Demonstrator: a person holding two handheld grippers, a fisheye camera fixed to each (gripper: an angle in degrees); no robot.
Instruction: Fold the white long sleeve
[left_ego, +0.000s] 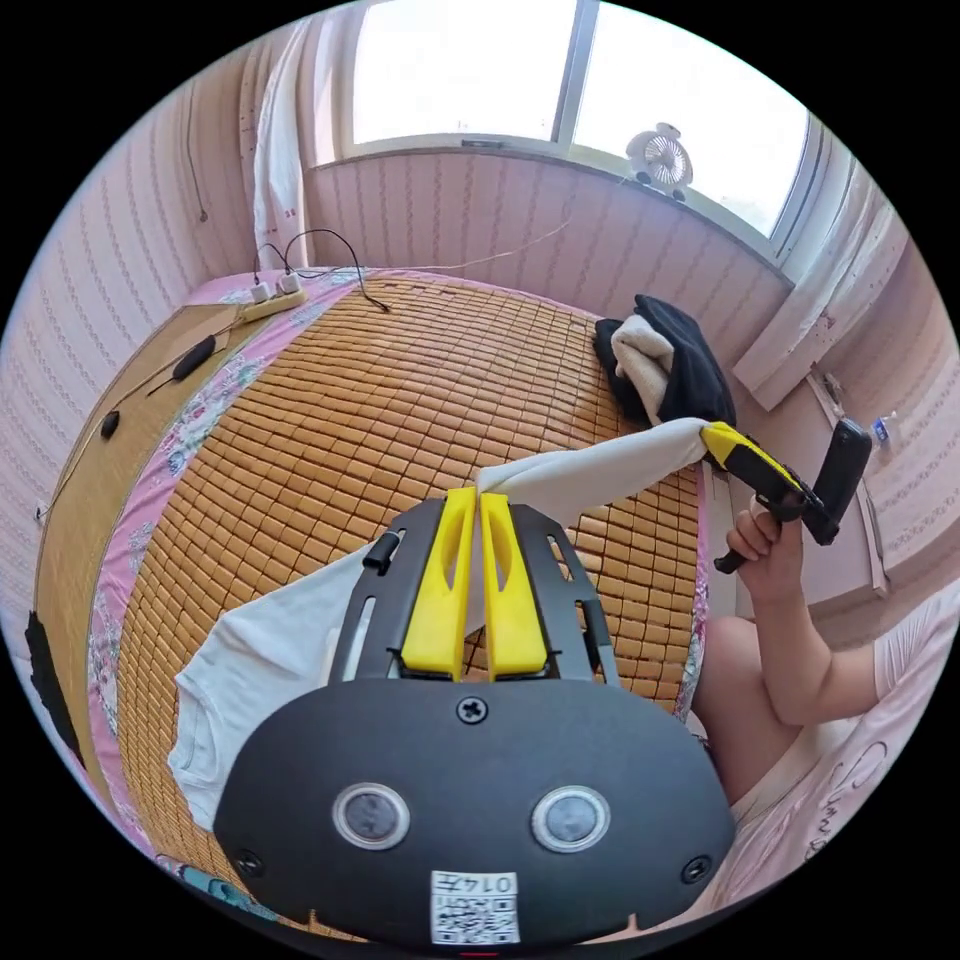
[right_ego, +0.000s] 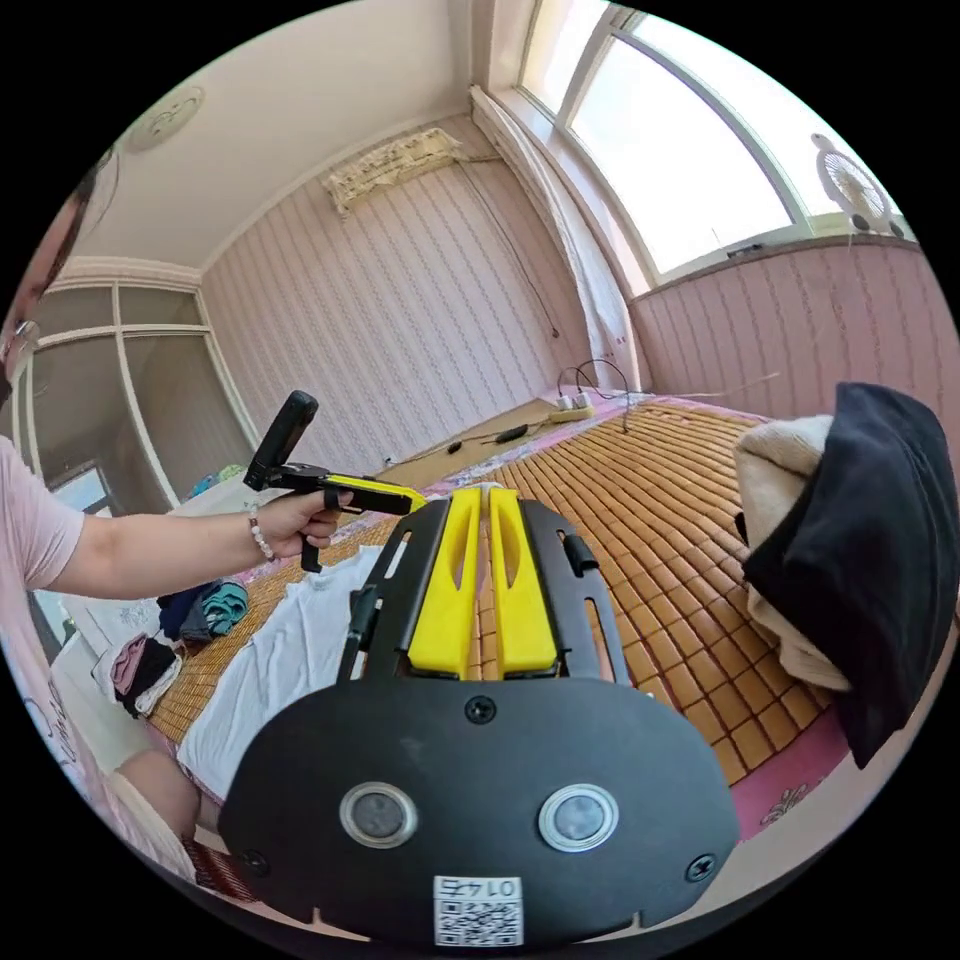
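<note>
The white long sleeve (left_ego: 260, 650) lies partly on the bamboo mat (left_ego: 400, 400), and one stretch of it is lifted into a taut band (left_ego: 610, 465) between the two grippers. My left gripper (left_ego: 480, 497) is shut on the near end of that band. My right gripper (left_ego: 718, 442), held in a hand, pinches the far end above the mat's edge. In the right gripper view, the right gripper (right_ego: 481, 493) has its yellow jaws together, the left gripper (right_ego: 385, 495) is held beside it, and the shirt's body (right_ego: 290, 650) is spread on the mat below.
A heap of black and cream clothes (left_ego: 665, 370) (right_ego: 850, 570) sits at the mat's corner by the wall. A power strip with cables (left_ego: 272, 295) lies at the far end. Folded clothes (right_ego: 170, 640) rest beside the bed. The person's leg (left_ego: 745, 690) is at the bed's edge.
</note>
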